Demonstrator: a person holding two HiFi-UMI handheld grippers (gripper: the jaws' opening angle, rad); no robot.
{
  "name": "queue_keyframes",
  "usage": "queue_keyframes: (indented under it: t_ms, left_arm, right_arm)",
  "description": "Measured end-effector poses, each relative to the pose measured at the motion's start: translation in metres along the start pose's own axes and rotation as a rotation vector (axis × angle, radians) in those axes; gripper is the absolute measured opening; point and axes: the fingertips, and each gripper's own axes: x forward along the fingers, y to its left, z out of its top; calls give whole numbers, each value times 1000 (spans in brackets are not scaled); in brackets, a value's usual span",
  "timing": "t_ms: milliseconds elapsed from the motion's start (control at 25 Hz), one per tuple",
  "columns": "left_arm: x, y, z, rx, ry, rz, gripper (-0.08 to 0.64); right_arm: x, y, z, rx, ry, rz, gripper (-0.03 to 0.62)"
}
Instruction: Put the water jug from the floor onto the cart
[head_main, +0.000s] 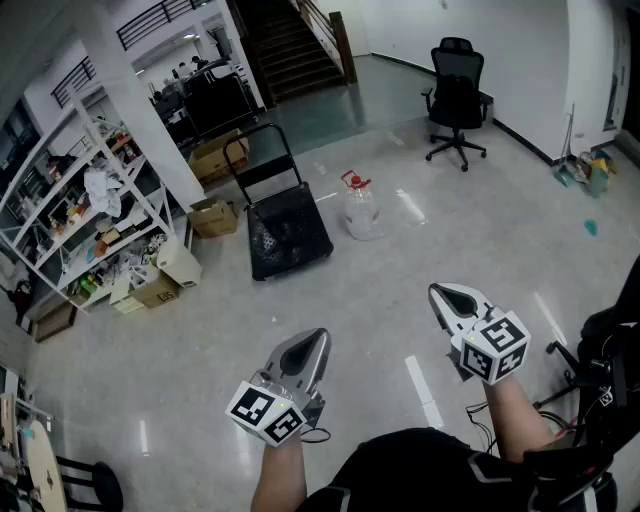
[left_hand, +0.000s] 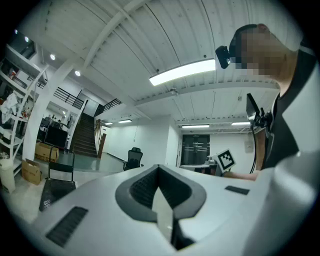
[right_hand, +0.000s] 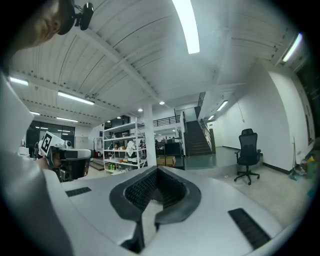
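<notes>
The water jug (head_main: 360, 210), clear with a red cap, stands upright on the grey floor just right of the black cart (head_main: 288, 237), a flat trolley with an upright handle. Both grippers are held level, well short of the jug and with bare floor between. My left gripper (head_main: 318, 336) is shut and empty, pointing toward the cart. My right gripper (head_main: 438, 291) is also shut and holds nothing. In the left gripper view the closed jaws (left_hand: 158, 168) fill the bottom and the cart (left_hand: 55, 187) shows at far left. The right gripper view (right_hand: 156, 170) does not show the jug.
White shelving (head_main: 90, 215) packed with goods lines the left side, with cardboard boxes (head_main: 214, 217) at its foot. A black office chair (head_main: 457, 95) stands beyond the jug, and a staircase (head_main: 300, 45) rises at the back. Another black chair (head_main: 612, 345) sits close on my right.
</notes>
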Motion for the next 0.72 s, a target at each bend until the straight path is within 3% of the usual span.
queue_keyframes:
  t_ms: [720]
  left_arm:
    - [-20, 7, -3, -41, -9, -31, -8]
  right_arm:
    - [12, 26, 7, -9, -24, -4, 2]
